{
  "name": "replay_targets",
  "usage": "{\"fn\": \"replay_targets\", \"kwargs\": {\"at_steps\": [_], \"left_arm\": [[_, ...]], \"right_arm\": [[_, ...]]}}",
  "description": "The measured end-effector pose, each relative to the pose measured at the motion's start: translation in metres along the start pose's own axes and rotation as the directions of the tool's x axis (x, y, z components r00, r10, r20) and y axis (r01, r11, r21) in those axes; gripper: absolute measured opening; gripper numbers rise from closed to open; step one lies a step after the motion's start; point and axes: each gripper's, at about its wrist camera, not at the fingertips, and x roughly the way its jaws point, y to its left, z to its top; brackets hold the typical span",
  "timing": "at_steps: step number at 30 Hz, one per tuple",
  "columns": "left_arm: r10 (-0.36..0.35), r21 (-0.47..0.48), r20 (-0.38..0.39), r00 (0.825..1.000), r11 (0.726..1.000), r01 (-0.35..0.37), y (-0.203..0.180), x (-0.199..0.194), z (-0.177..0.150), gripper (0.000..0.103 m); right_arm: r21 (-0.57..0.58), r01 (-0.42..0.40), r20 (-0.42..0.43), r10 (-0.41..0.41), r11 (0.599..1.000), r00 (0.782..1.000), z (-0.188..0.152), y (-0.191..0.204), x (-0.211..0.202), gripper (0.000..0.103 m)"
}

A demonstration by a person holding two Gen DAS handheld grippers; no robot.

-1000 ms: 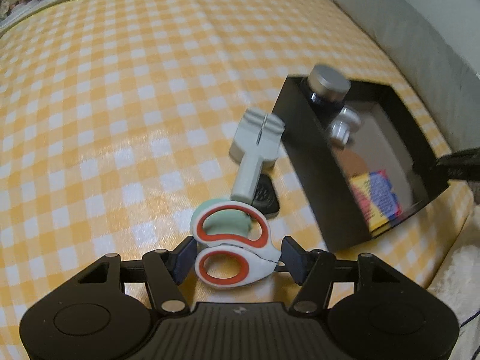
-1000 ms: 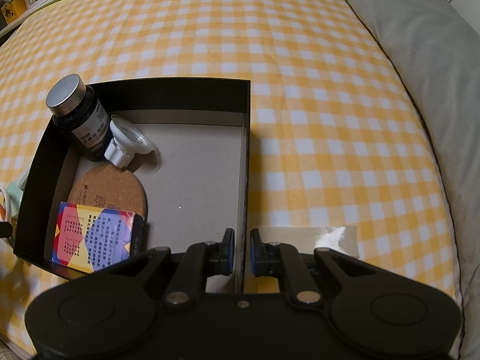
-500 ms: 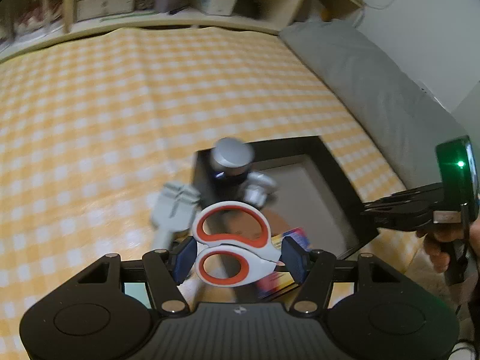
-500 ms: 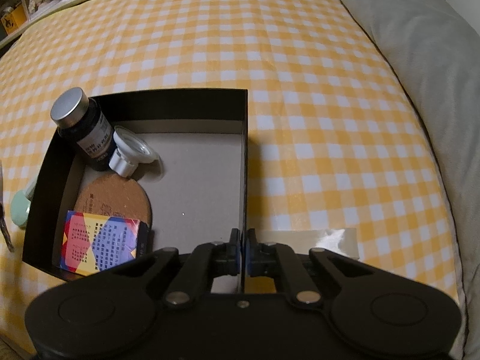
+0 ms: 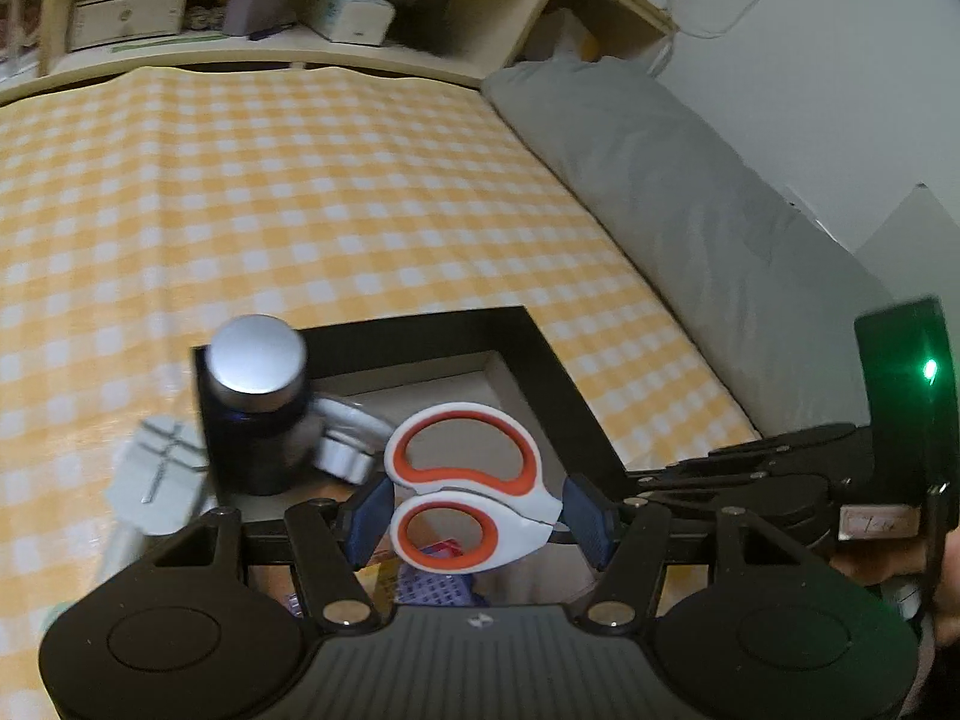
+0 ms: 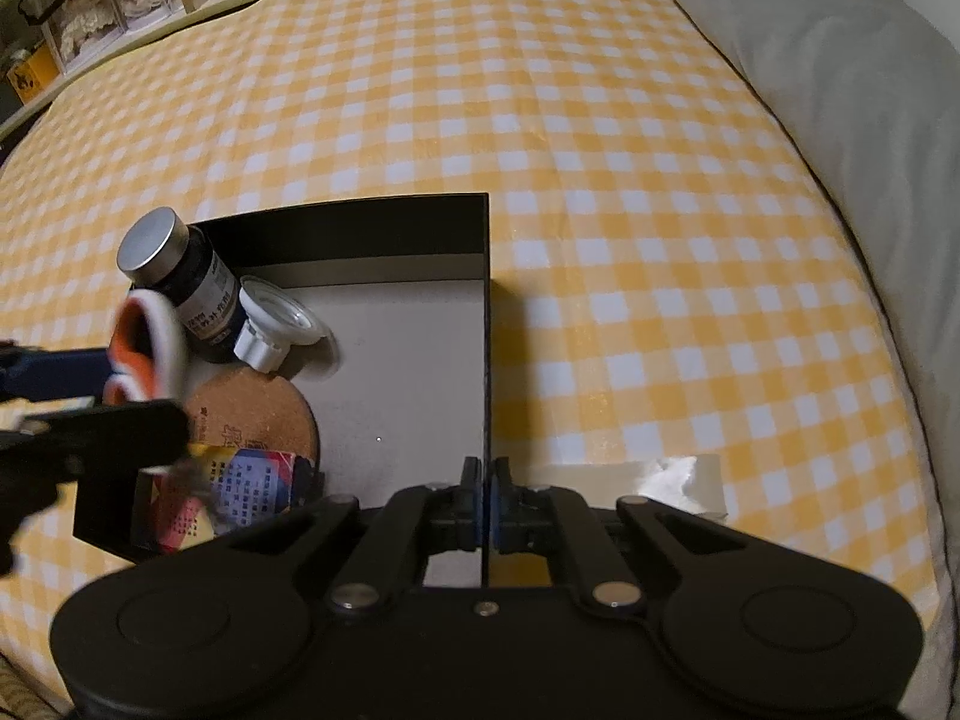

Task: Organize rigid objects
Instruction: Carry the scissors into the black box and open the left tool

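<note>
- I count one black box (image 6: 384, 228).
- One pair of scissors (image 5: 468, 468).
- One dark bottle (image 6: 198, 294).
- One cork coaster (image 6: 258, 420).
- One colourful packet (image 6: 252, 480).
- One white cap (image 6: 276, 324).
- Two grippers: left gripper (image 5: 477, 510), right gripper (image 6: 486, 501).

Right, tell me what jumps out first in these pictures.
The orange-and-white scissors, gripped by the left hand-held gripper and held above the black box. Next, the right hand-held gripper pinching that box's right wall, and the silver-capped dark bottle standing in its far-left corner.
</note>
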Motion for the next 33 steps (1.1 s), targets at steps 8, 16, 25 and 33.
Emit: {"fn": "replay_targets", "kwargs": {"at_steps": [8, 16, 25, 33], "left_arm": [[-0.042, 0.032, 0.027, 0.999, 0.999, 0.041, 0.003, 0.024, -0.012, 0.063], [-0.086, 0.061, 0.064, 0.994, 0.995, 0.083, 0.001, 0.039, -0.018, 0.074], [-0.064, 0.058, 0.034, 0.997, 0.996, 0.062, 0.004, 0.038, -0.016, 0.096], [-0.081, 0.078, -0.018, 0.997, 0.994, 0.082, 0.006, 0.038, -0.015, 0.065]], "right_arm": [[0.006, -0.003, 0.000, 0.003, 1.000, 1.000, -0.001, -0.002, -0.003, 0.003], [0.016, -0.006, -0.001, 0.006, 1.000, 1.000, 0.000, -0.005, -0.005, 0.003], [0.030, -0.015, 0.001, 0.015, 0.999, 1.000, 0.002, -0.012, -0.008, 0.003], [0.031, -0.016, 0.000, 0.016, 0.999, 1.000, 0.002, -0.011, -0.007, 0.003]]}}
